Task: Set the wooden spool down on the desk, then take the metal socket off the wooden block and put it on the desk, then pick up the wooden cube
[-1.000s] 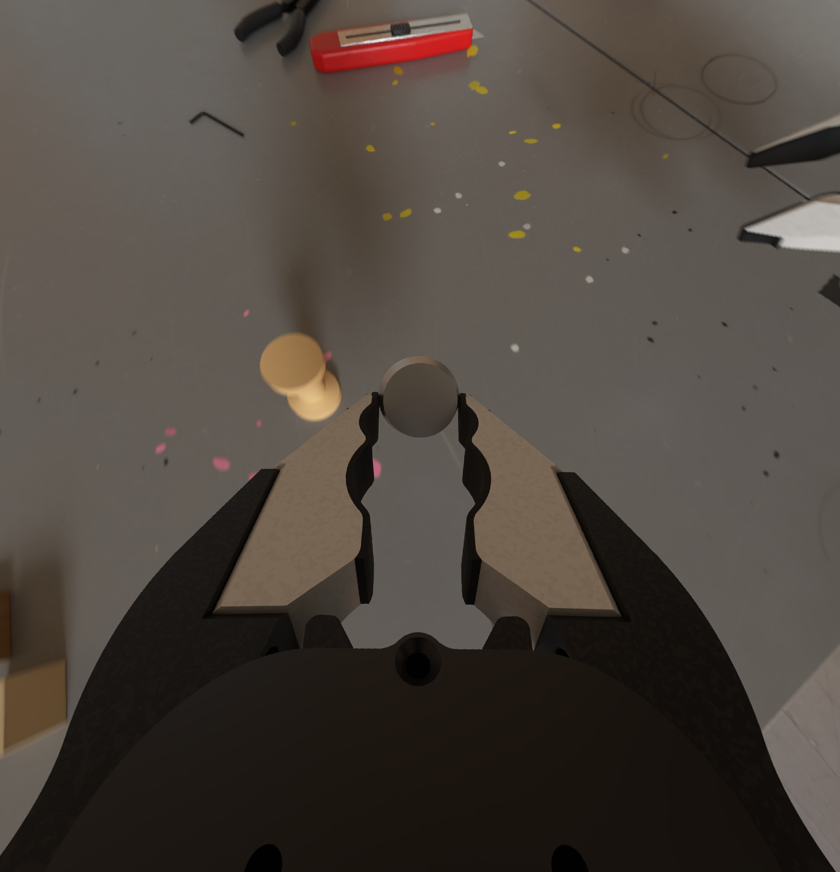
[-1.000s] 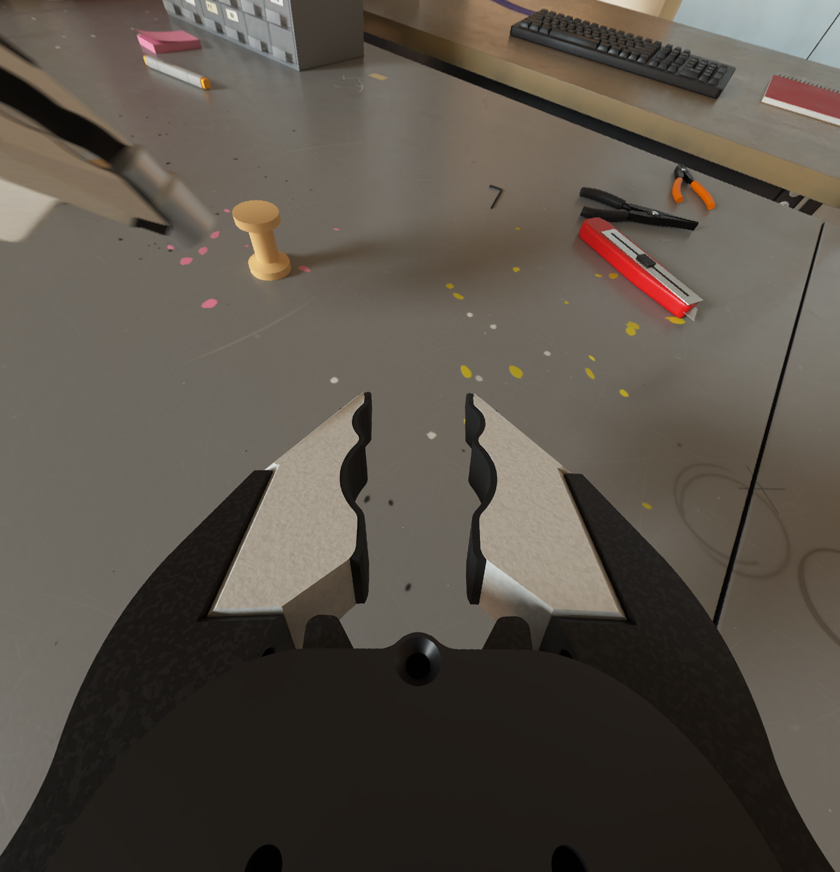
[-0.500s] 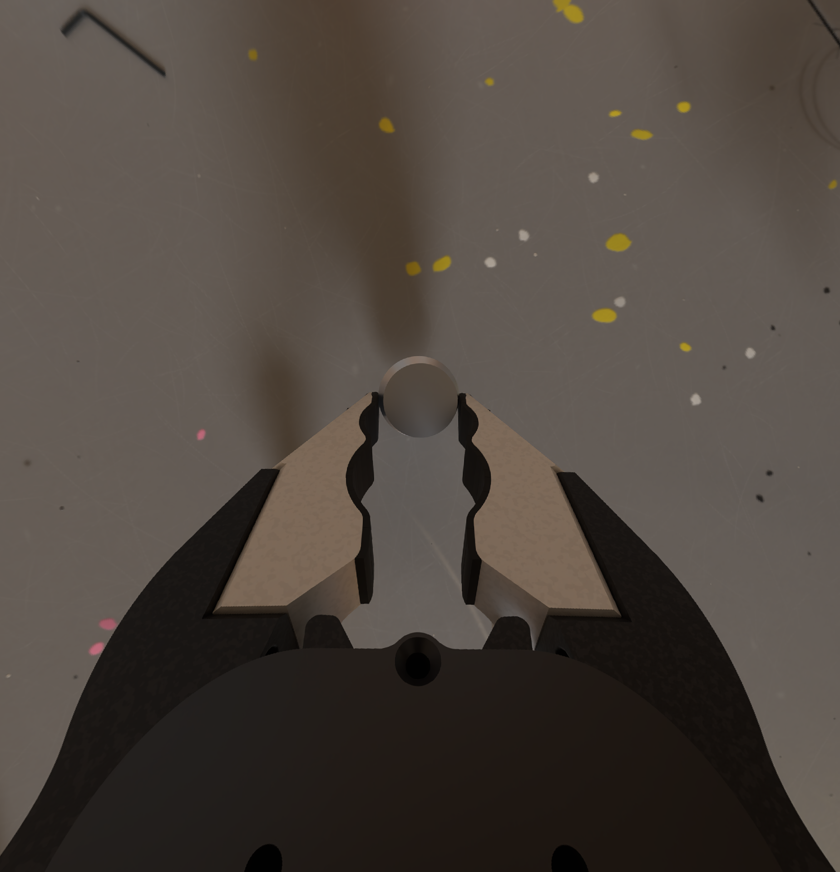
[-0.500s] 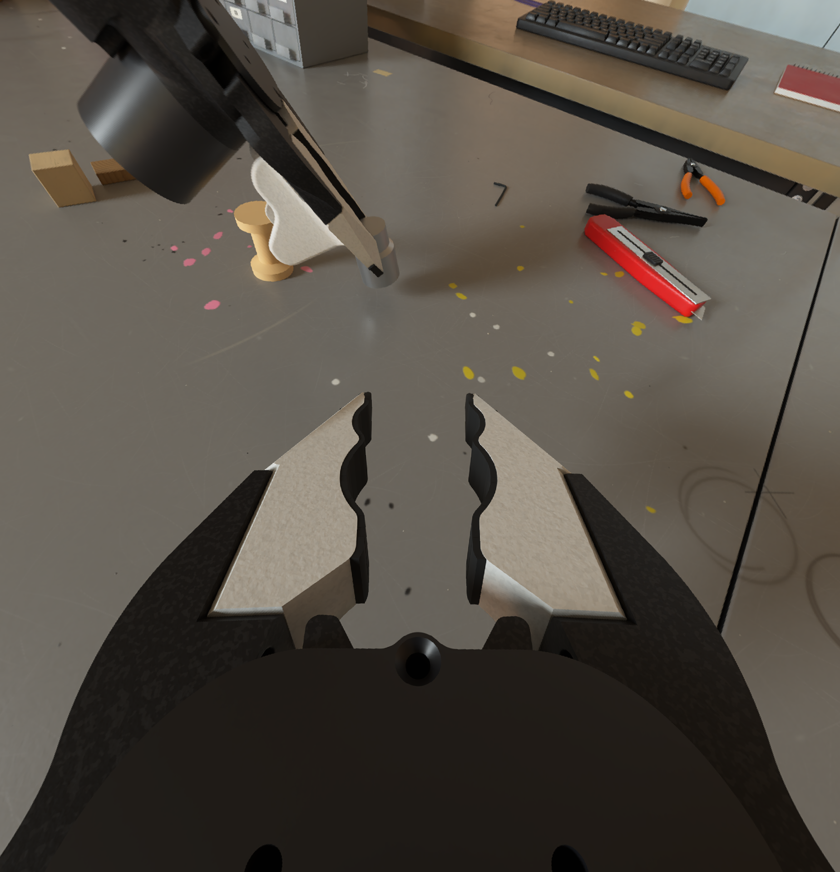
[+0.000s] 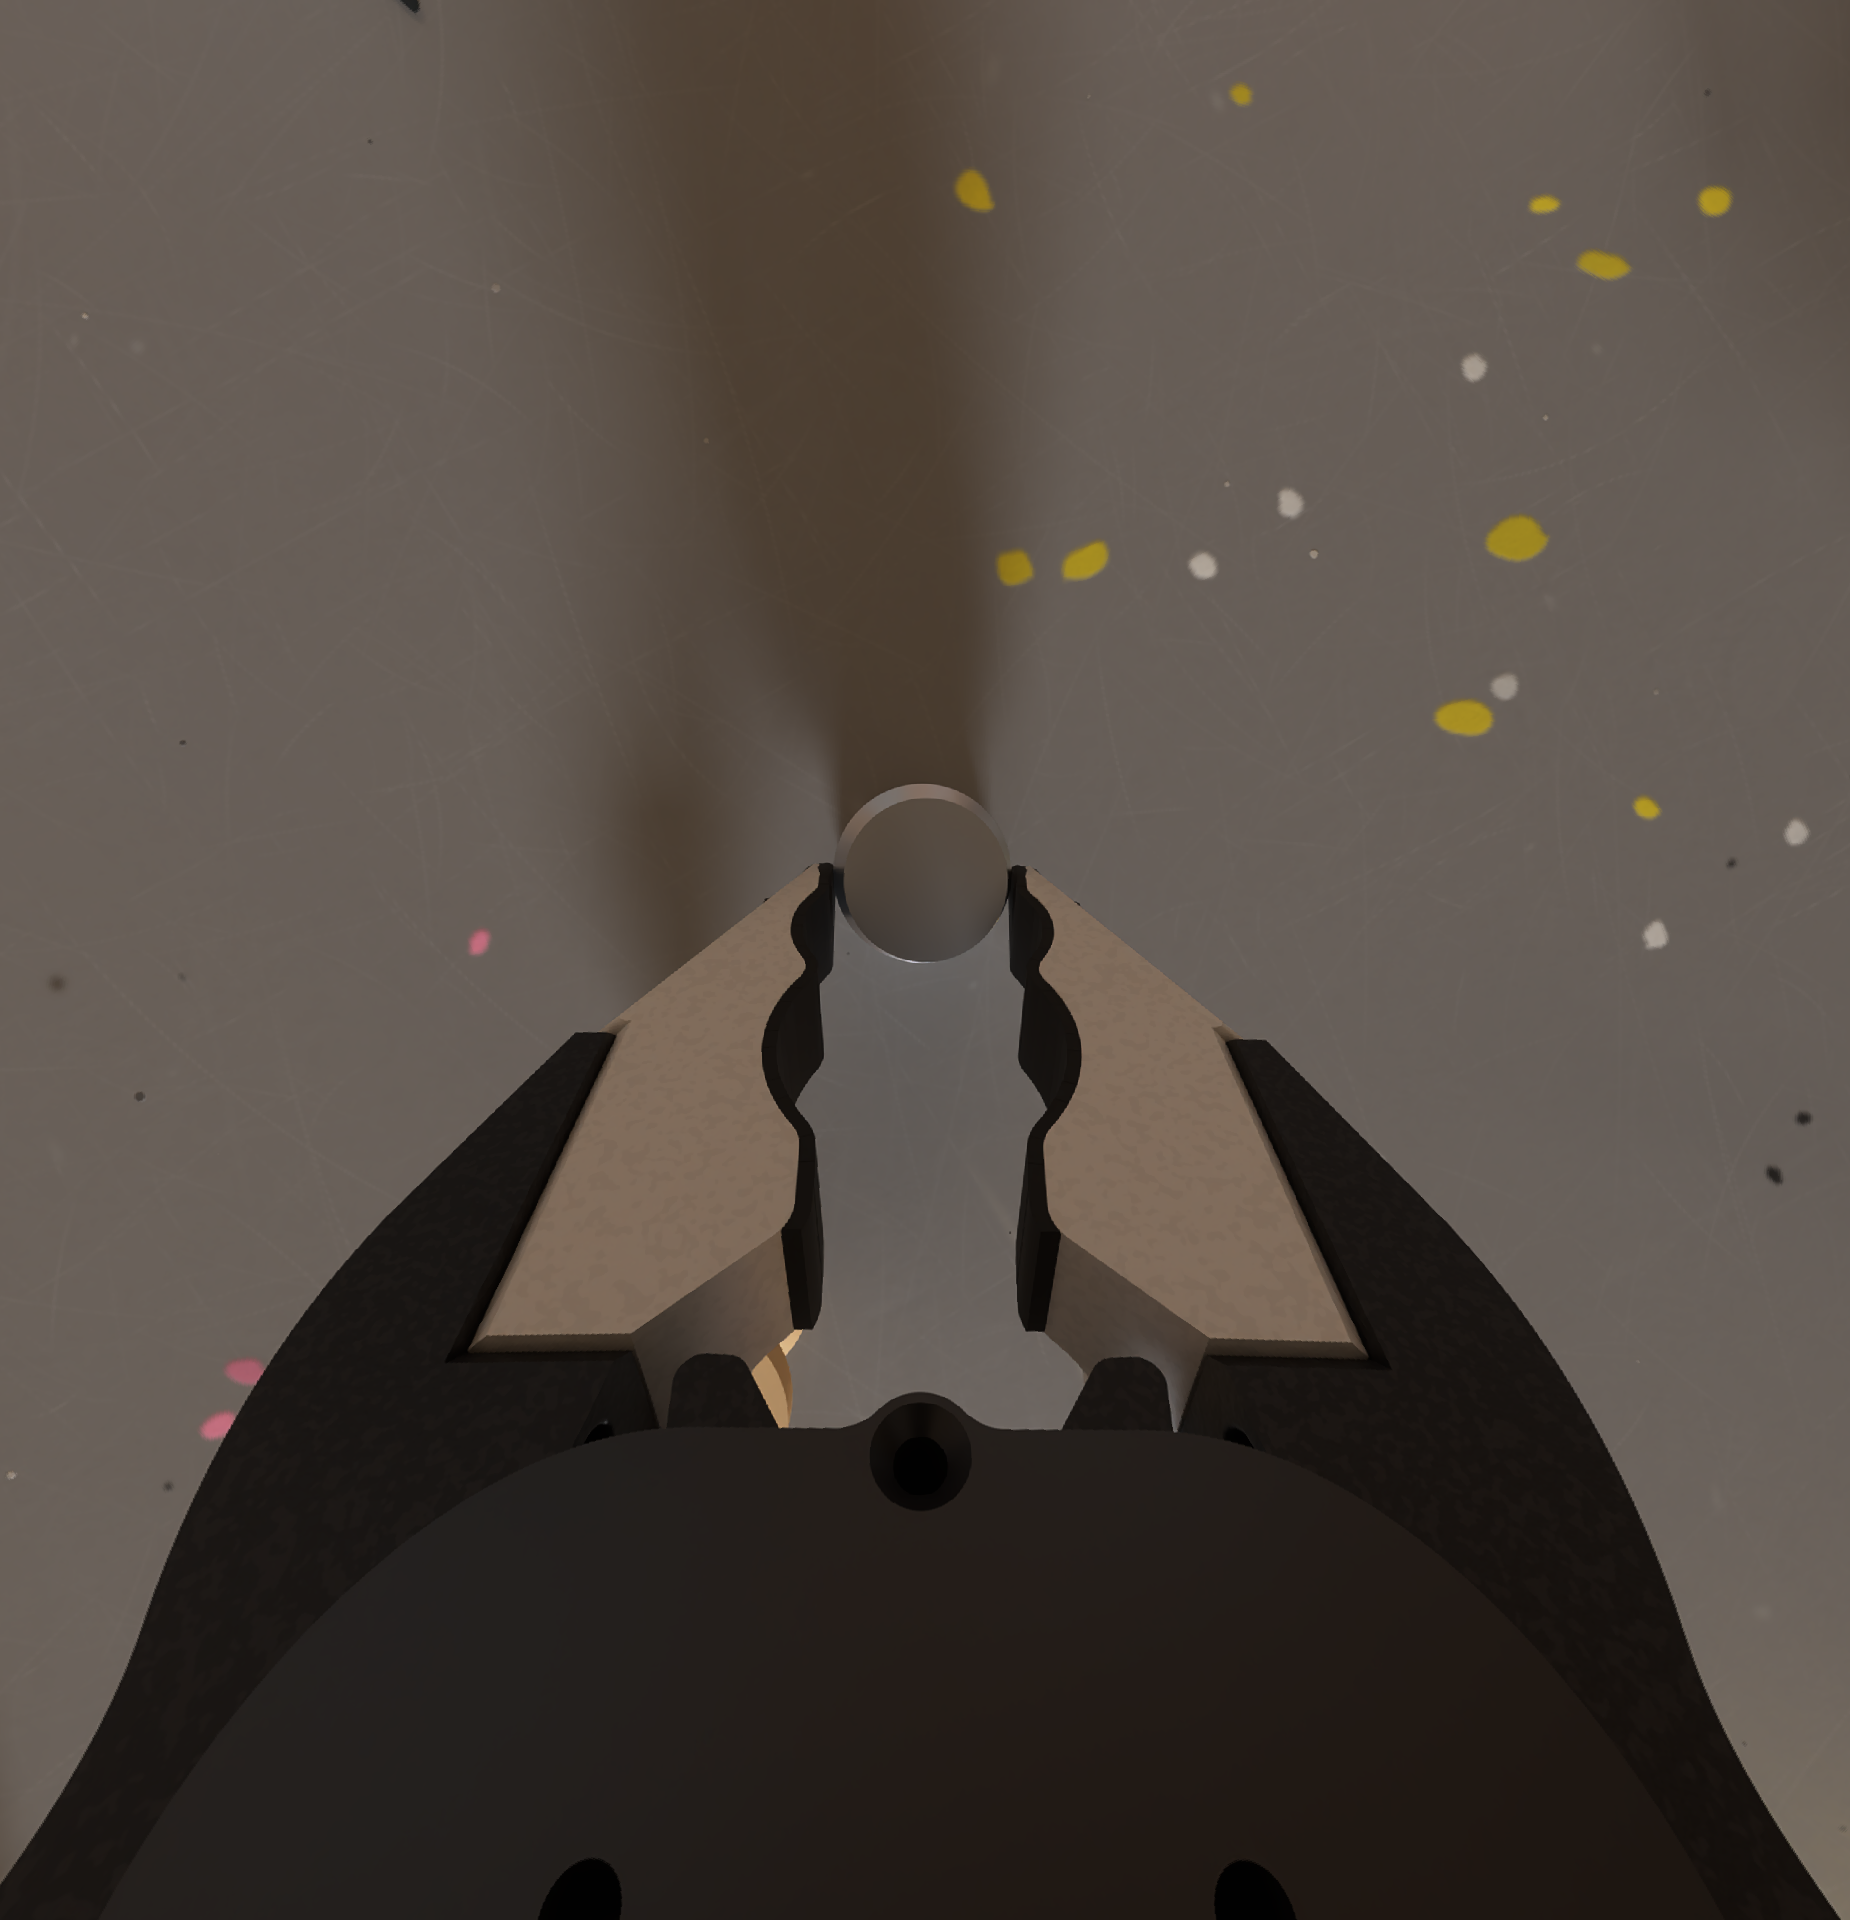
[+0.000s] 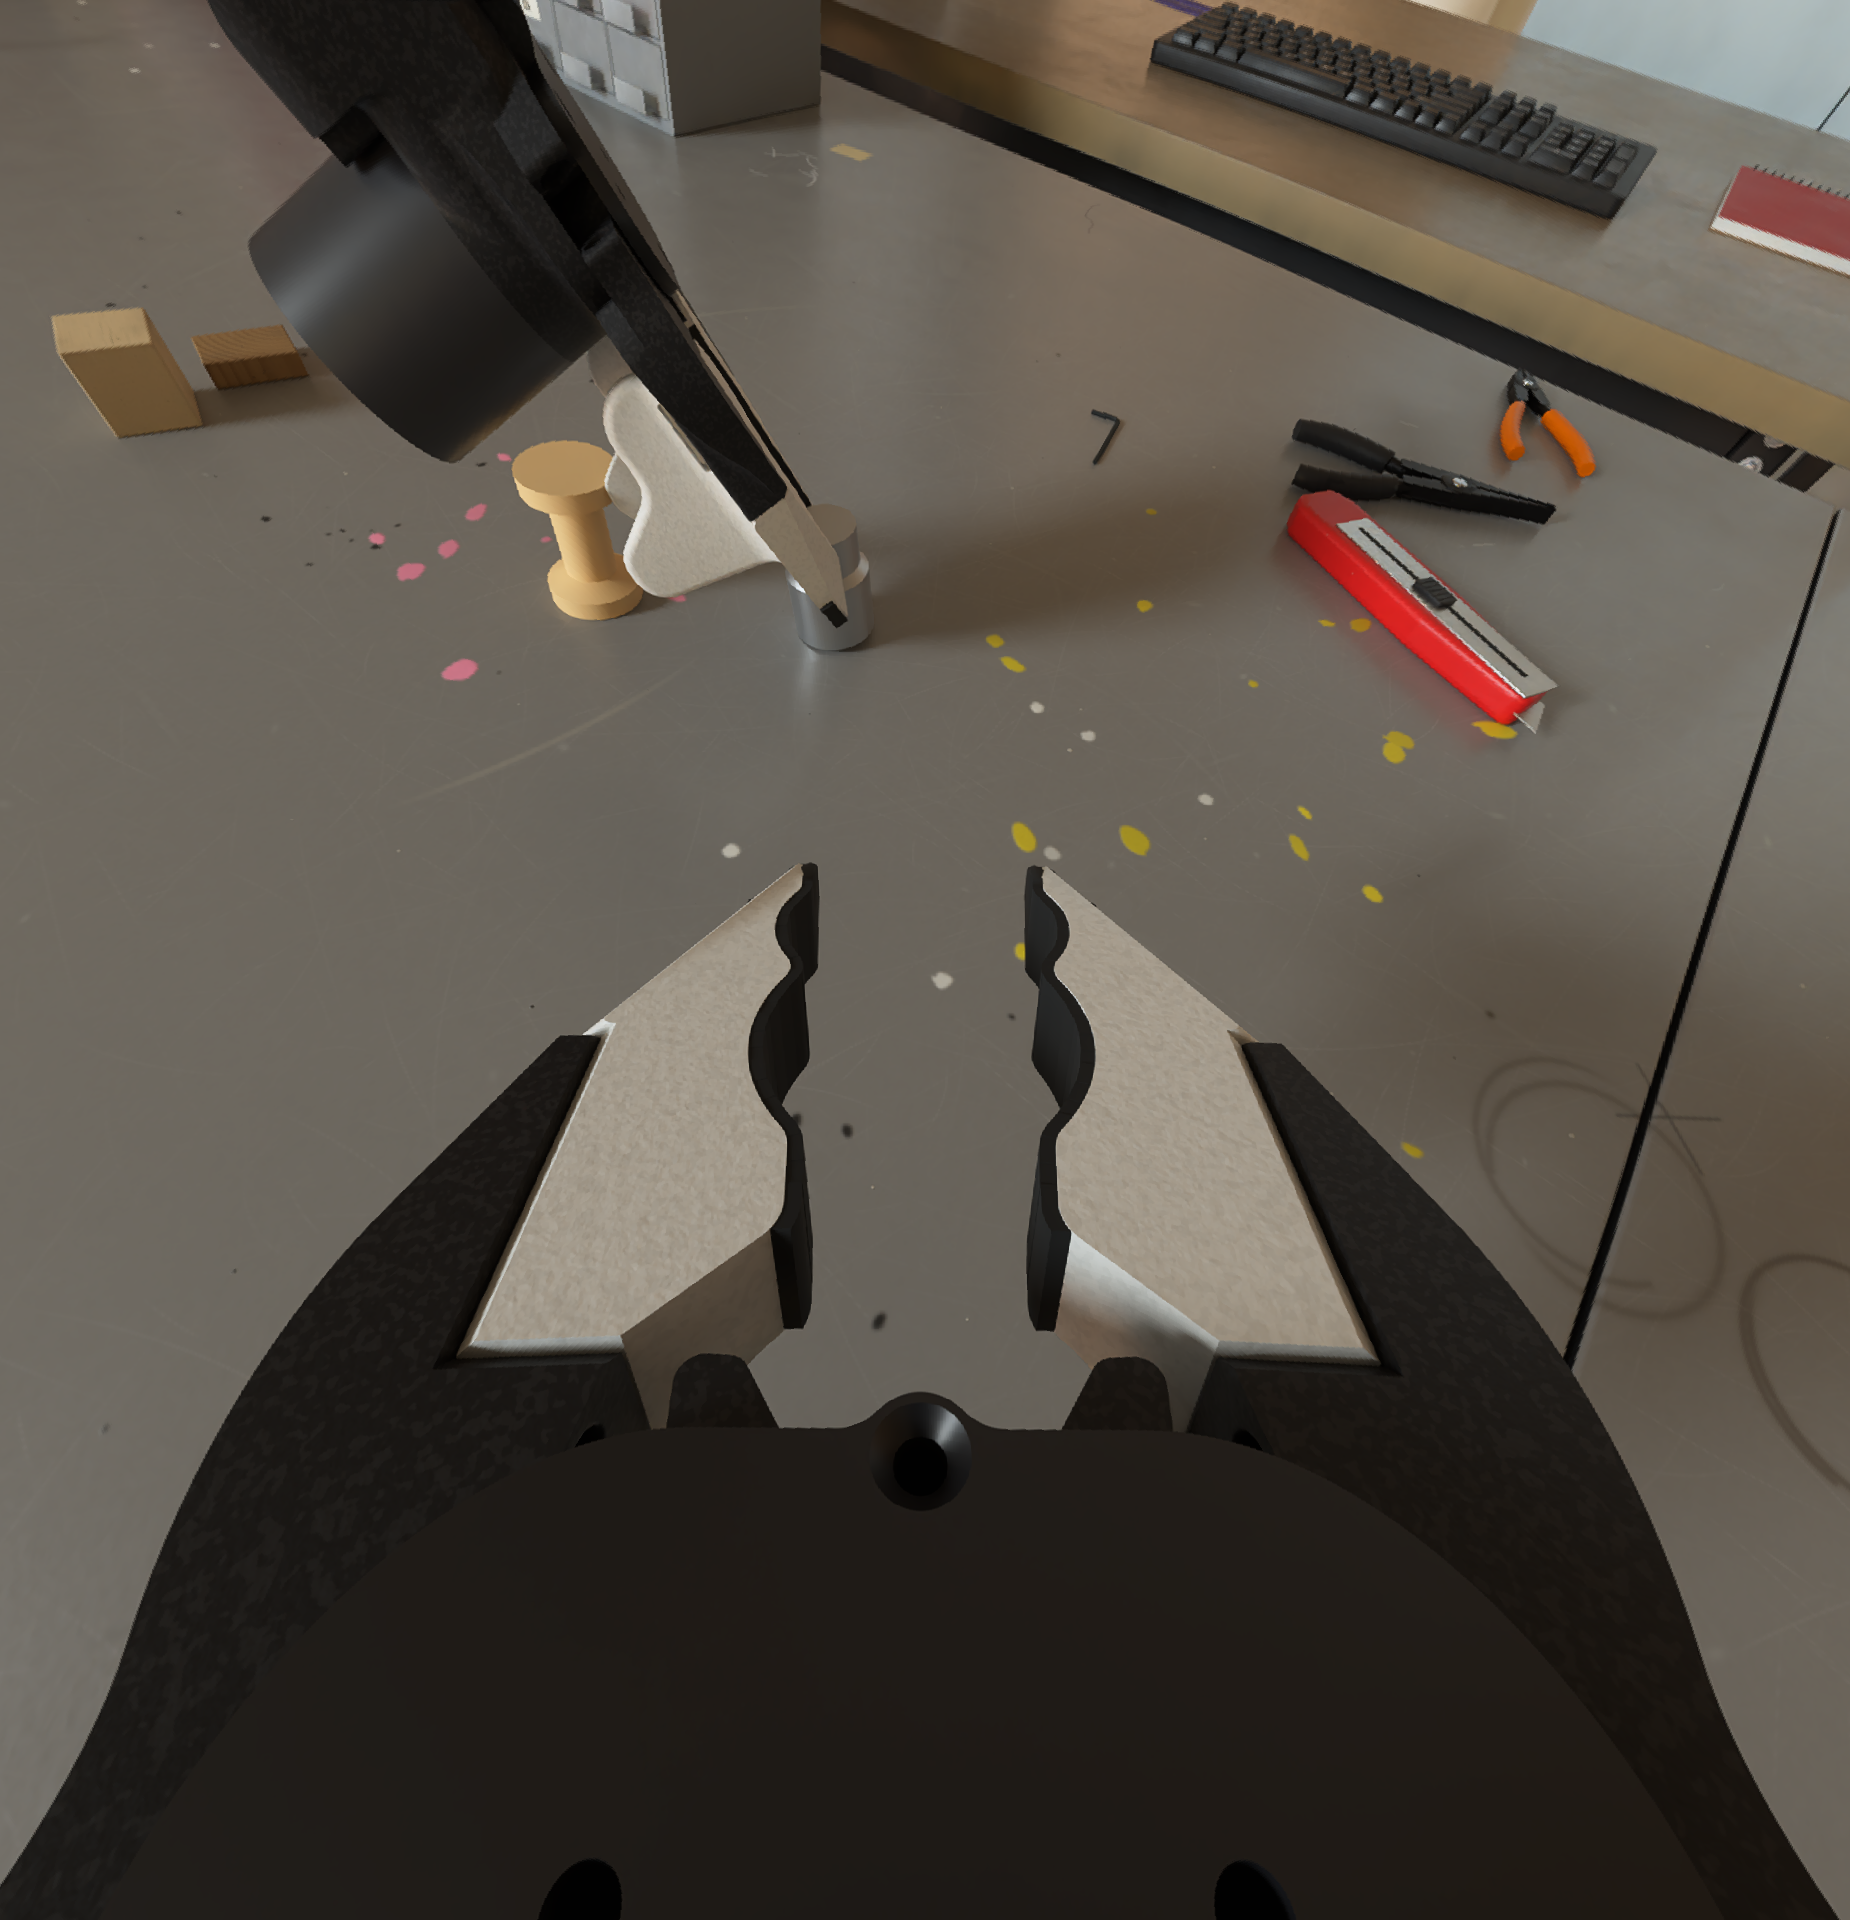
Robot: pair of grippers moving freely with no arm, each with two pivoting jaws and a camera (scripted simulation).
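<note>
My left gripper (image 5: 919, 881) is shut on the metal socket (image 5: 921, 914), a small grey cylinder pinched at the fingertips. In the right wrist view the left gripper (image 6: 836, 582) tilts down from the upper left and the socket (image 6: 819, 630) appears to stand on the grey desk (image 6: 692, 790). The wooden spool (image 6: 580, 530) stands upright just left of the socket; a sliver of it (image 5: 777, 1382) shows under my left finger. Two wooden pieces lie at the far left: a taller pale one (image 6: 121, 369) and a lower darker one (image 6: 248, 355). My right gripper (image 6: 921, 894) is open and empty above the desk.
A red utility knife (image 6: 1420, 613), black pliers (image 6: 1420, 478), orange-handled cutters (image 6: 1544, 426) and a small hex key (image 6: 1105, 434) lie at the right. A grey drawer box (image 6: 692, 62) stands at the back. A keyboard (image 6: 1399, 99) and a red notebook (image 6: 1804, 218) lie on the far desk.
My left gripper has come down and forward with the socket, from up at the left to desk level right of the spool. The right gripper has barely moved.
</note>
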